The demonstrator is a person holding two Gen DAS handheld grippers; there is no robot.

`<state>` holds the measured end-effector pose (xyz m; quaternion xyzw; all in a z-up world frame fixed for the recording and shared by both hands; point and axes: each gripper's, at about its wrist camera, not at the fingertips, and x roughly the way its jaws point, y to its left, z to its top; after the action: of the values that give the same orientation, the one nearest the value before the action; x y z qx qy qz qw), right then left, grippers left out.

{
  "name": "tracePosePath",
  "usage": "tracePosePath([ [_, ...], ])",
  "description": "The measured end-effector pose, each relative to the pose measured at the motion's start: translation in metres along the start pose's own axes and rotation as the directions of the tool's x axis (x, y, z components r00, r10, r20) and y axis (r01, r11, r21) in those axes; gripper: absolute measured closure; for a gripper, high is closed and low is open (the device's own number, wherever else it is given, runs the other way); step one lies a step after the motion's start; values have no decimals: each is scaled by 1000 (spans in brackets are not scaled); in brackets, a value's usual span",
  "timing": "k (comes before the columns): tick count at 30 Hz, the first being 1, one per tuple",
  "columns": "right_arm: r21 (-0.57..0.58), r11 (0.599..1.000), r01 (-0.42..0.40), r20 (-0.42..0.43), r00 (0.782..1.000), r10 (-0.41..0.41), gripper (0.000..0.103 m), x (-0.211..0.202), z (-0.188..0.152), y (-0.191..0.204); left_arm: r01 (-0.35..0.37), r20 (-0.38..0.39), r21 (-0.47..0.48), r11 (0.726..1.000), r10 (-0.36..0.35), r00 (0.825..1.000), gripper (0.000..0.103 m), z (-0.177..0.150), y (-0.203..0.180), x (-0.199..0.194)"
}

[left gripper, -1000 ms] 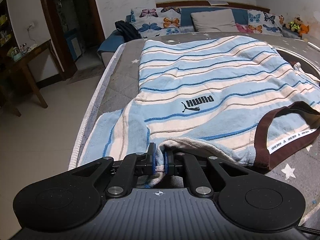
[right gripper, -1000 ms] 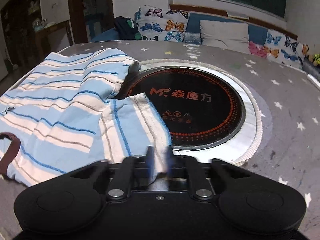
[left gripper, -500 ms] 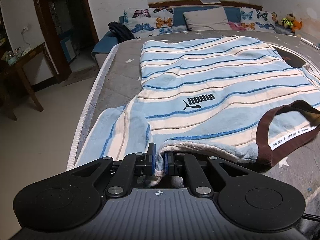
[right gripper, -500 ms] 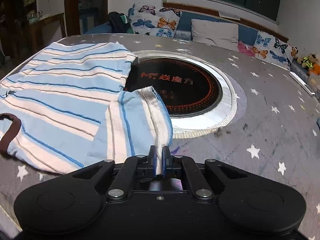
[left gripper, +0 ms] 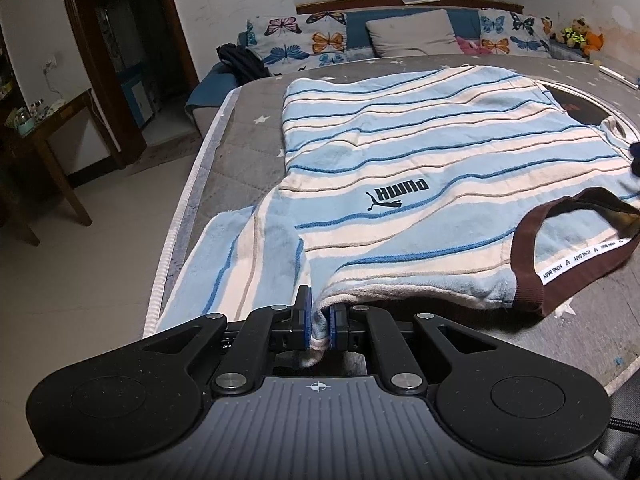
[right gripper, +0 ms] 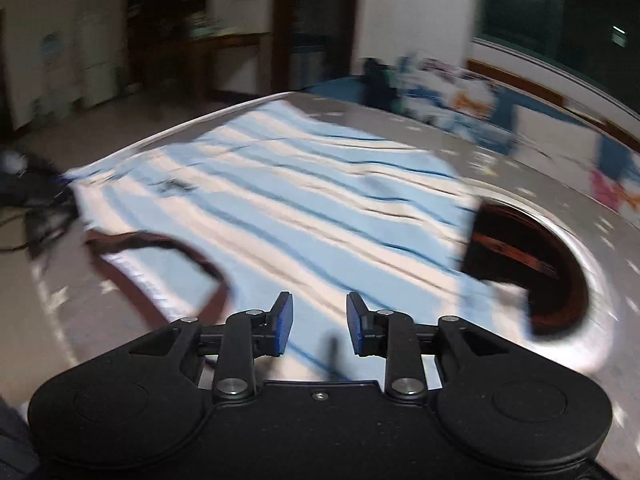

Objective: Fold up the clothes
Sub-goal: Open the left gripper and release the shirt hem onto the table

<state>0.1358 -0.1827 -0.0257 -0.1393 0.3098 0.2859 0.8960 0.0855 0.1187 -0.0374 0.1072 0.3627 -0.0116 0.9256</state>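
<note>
- The light-blue and cream striped terry shirt (left gripper: pixel 420 184) with a brown ribbed collar (left gripper: pixel 532 264) is lying spread on the grey star-printed worktop (left gripper: pixel 248 160), chest logo facing up, its hem pointing toward the far butterfly-print cushions (left gripper: pixel 304 36).
- One short sleeve (left gripper: pixel 240 264) is lying flat beside the worktop's near-left edge, next to the shoulder seam.
- The left tool (left gripper: pixel 319 322) is pinching the near shoulder edge of the shirt, narrow, with a fold of cloth bunched between its blue pads (left gripper: pixel 305 312).
- The right tool (right gripper: pixel 319 326) is hovering above the shirt's body with its jaws standing wide and nothing between them; that view is smeared by motion, so the tool's height over the cloth is hard to judge.
- The shirt's opposite side is partly covering a round black inset panel (right gripper: pixel 532 264) with a white rim, set into the worktop.
- The shirt's long axis is running away from both tools, collar near and hem far, and the collar is lying to the left of the right tool in its own view.
- Judging by this, the right tool is the free one and is nearer the far-side shoulder and sleeve, so the next grasp probably belongs to it, mirroring the left tool's pinch before a lengthwise fold.
</note>
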Motion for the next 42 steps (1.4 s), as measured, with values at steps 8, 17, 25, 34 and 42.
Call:
tracePosePath([
  [8, -128, 986, -102, -81, 992, 92, 69, 10, -5, 33, -1, -7, 7, 1000, 1, 1000, 90, -3, 3, -8],
  [17, -79, 988, -135, -85, 988, 128, 64, 18, 4, 27, -10, -16, 47, 999, 11, 1000, 85, -5, 9, -25],
  [25, -46, 992, -115, -44, 993, 113, 57, 16, 9, 20, 25, 5, -23, 999, -25, 1000, 80, 13, 33, -28],
  [34, -20, 995, -99, -92, 991, 96, 55, 26, -2, 13, 45, 23, -79, 996, -43, 999, 74, 37, 43, -15],
  [42, -15, 993, -117, -90, 989, 115, 53, 25, -5, 13, -24, 109, -126, 992, 38, 993, 68, 44, 71, -53],
])
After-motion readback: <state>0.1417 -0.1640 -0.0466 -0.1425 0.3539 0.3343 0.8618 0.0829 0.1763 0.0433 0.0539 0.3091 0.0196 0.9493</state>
